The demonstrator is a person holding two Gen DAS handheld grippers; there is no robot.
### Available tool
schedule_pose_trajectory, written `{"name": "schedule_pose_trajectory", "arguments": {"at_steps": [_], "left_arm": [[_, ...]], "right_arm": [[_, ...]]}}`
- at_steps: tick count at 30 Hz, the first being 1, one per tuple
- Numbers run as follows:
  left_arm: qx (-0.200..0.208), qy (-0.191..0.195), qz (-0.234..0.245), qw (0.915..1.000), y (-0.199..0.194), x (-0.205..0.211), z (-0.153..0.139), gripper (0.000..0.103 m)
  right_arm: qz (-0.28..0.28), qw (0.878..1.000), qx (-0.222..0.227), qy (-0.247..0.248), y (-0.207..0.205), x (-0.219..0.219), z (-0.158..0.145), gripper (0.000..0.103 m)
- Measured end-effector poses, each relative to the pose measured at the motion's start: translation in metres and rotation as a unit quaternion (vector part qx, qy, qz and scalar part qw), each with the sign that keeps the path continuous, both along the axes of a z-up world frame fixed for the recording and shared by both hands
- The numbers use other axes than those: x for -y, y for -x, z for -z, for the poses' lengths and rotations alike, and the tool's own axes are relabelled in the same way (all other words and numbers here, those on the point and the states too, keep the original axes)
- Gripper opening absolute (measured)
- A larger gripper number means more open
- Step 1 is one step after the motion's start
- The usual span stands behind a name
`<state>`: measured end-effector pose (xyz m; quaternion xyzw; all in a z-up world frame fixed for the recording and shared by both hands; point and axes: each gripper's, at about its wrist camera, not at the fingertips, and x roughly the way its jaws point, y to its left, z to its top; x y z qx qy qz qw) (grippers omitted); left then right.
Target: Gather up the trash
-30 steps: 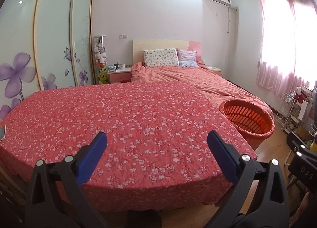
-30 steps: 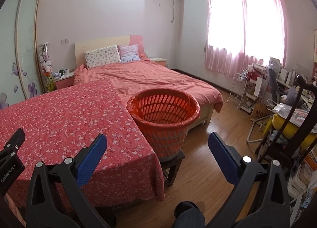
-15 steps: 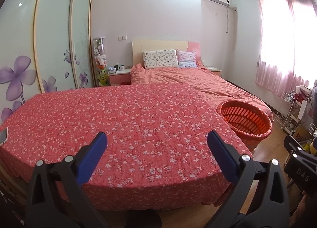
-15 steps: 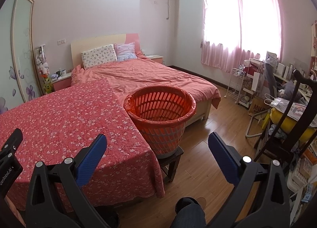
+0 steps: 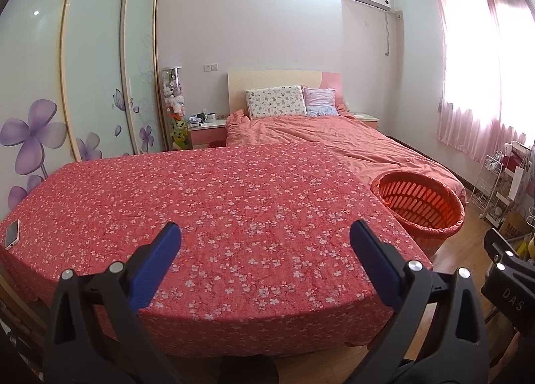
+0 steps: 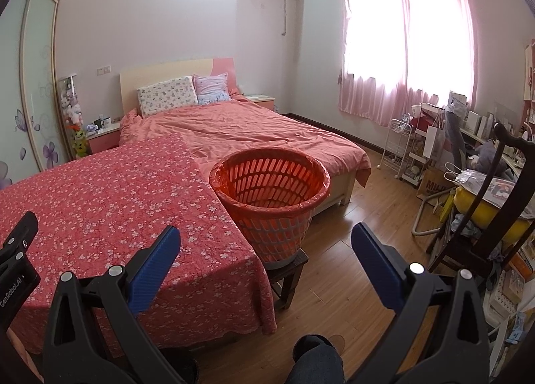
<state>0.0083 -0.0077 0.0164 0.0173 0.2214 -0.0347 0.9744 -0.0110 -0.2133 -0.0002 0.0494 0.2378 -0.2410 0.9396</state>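
An orange slotted basket [image 6: 271,183] lined with an orange bag stands on a small dark stool [image 6: 287,272] beside the table's right edge; it also shows in the left wrist view as the basket [image 5: 419,205]. My left gripper [image 5: 265,240] is open above the near part of the red floral tablecloth [image 5: 217,203], holding nothing. My right gripper [image 6: 265,240] is open too, empty, hovering over the table corner and the basket's front. No trash item is visible on the cloth.
A phone [image 5: 11,233] lies at the table's left edge. Behind are a bed [image 6: 254,131], a nightstand [image 5: 205,130] and a floral wardrobe [image 5: 93,76]. A chair [image 6: 495,217], a wire rack [image 6: 398,146] and clutter crowd the right. A person's knee [image 6: 316,357] is below.
Both views have drifted slightly backward and tilted down a little, so table and basket sit a bit higher and farther. Both grippers stay open and empty.
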Motion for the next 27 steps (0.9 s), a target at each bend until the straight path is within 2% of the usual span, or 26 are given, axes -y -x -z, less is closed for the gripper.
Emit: {"name": "schedule_pose_trajectory", "arguments": {"at_steps": [27], "left_arm": [[0.001,0.003,-0.001,1.0,0.0006,0.0029,-0.0014,0.099]], "right_arm": [[-0.002,1.0,0.001,0.0,-0.0019,0.0002,-0.0057,0.101]]}}
